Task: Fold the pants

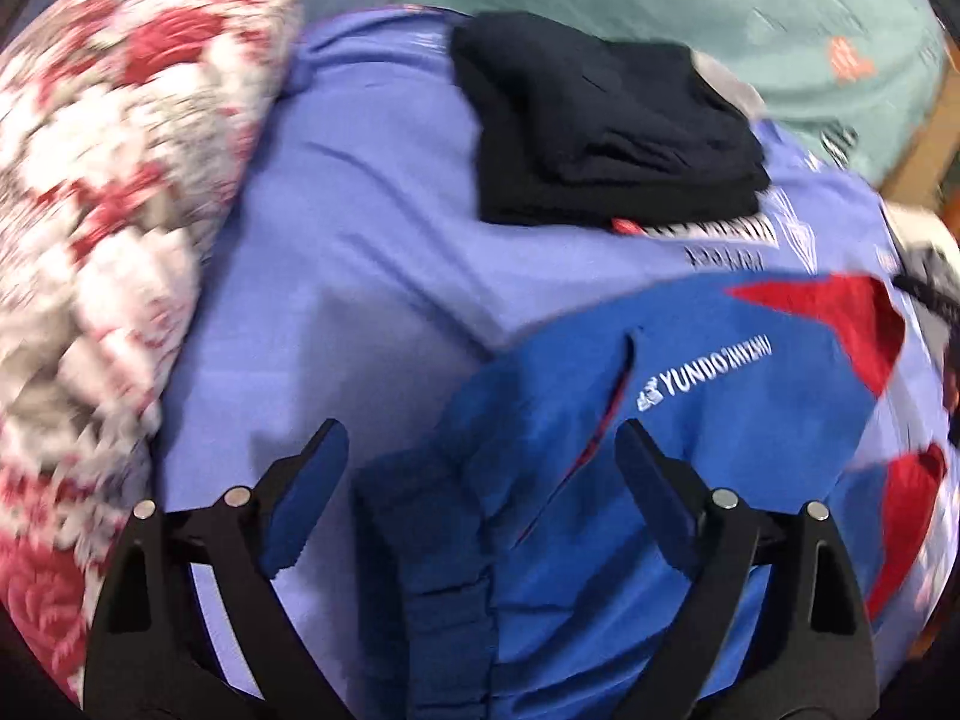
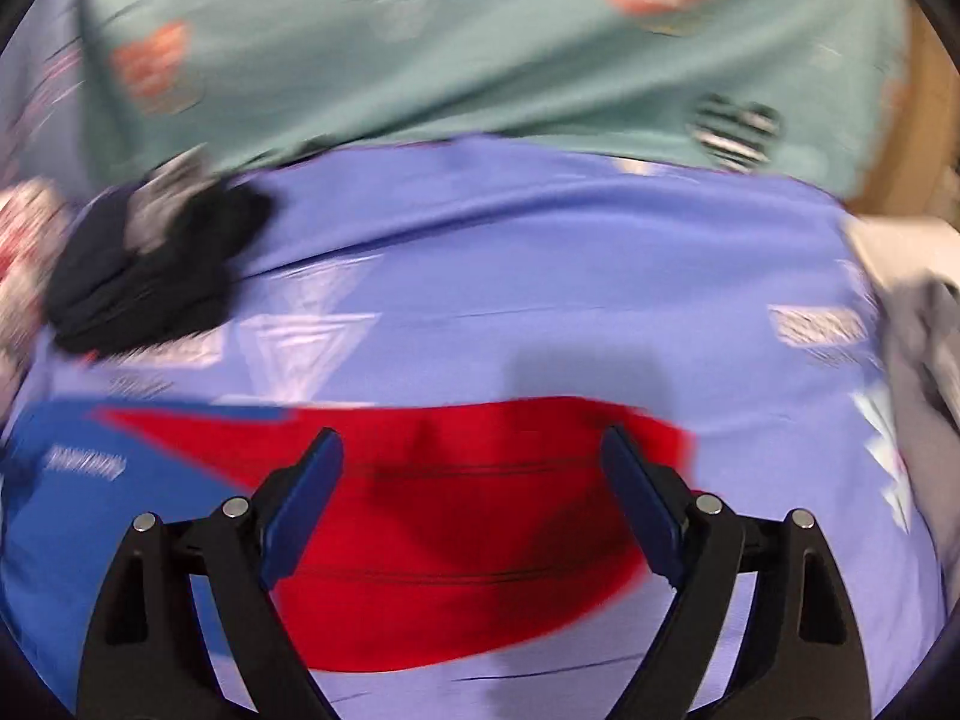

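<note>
Blue pants with red panels and white lettering [image 1: 600, 450] lie on a lilac sheet [image 1: 360, 240]. Their gathered waistband [image 1: 444, 570] lies between the fingers of my left gripper [image 1: 483, 456], which is open and just above it. In the right wrist view the pants' red leg end [image 2: 468, 528] lies under my right gripper [image 2: 471, 459], which is open and empty; the blue part [image 2: 90, 510] runs off to the left.
A folded dark garment [image 1: 606, 126] lies on the sheet farther back; it also shows in the right wrist view [image 2: 156, 264]. A red and white floral quilt [image 1: 102, 210] is bunched at the left. A teal cover [image 2: 450, 48] lies behind. Grey cloth [image 2: 924, 348] sits at the right.
</note>
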`<control>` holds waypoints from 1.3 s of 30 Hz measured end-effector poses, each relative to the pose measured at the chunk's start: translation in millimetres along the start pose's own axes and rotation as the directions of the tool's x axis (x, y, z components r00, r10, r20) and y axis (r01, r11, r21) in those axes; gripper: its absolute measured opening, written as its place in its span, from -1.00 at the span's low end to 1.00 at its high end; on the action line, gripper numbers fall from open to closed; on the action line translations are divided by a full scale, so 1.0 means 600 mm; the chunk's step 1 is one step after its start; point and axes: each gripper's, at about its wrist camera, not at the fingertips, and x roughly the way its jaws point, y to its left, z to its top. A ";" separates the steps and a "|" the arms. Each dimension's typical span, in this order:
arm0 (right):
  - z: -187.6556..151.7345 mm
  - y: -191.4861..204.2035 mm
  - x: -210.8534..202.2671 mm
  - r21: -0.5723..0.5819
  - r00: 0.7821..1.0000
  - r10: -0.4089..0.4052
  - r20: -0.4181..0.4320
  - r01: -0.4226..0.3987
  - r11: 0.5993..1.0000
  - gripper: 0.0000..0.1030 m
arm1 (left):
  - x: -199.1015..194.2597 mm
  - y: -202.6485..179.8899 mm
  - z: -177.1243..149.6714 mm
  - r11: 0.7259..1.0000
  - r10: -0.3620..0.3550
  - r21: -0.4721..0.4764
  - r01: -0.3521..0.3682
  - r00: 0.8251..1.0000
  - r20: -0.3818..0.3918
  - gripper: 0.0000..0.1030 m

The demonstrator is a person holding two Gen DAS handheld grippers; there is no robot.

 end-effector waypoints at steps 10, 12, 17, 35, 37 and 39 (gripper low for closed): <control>-0.014 0.147 0.025 -0.244 0.992 0.112 -0.052 -0.122 0.962 0.44 | 0.034 0.004 0.018 0.996 -0.086 0.037 0.086 0.996 -0.008 -0.85; -0.016 0.171 0.034 -0.320 0.992 0.110 -0.066 -0.125 0.939 0.04 | 0.021 0.021 0.029 0.998 -0.062 0.007 0.062 0.997 0.041 -0.89; 0.001 0.218 0.084 -0.438 0.994 0.079 -0.069 -0.101 0.893 0.08 | 0.015 0.043 0.033 0.994 -0.082 -0.067 0.084 0.996 0.037 -0.89; 0.037 0.231 0.115 -0.498 0.961 0.187 -0.204 -0.266 0.825 -0.91 | -0.008 0.038 0.033 0.994 -0.095 -0.048 0.097 0.994 0.047 -0.86; 0.041 0.213 0.081 -0.462 0.956 0.233 -0.176 -0.289 0.838 -0.91 | -0.019 0.036 0.032 0.994 -0.096 -0.046 0.098 0.994 0.056 -0.86; 0.042 0.204 0.054 -0.449 0.954 0.259 -0.154 -0.300 0.841 -0.91 | -0.032 0.033 0.030 0.993 -0.103 -0.045 0.106 0.992 0.068 -0.86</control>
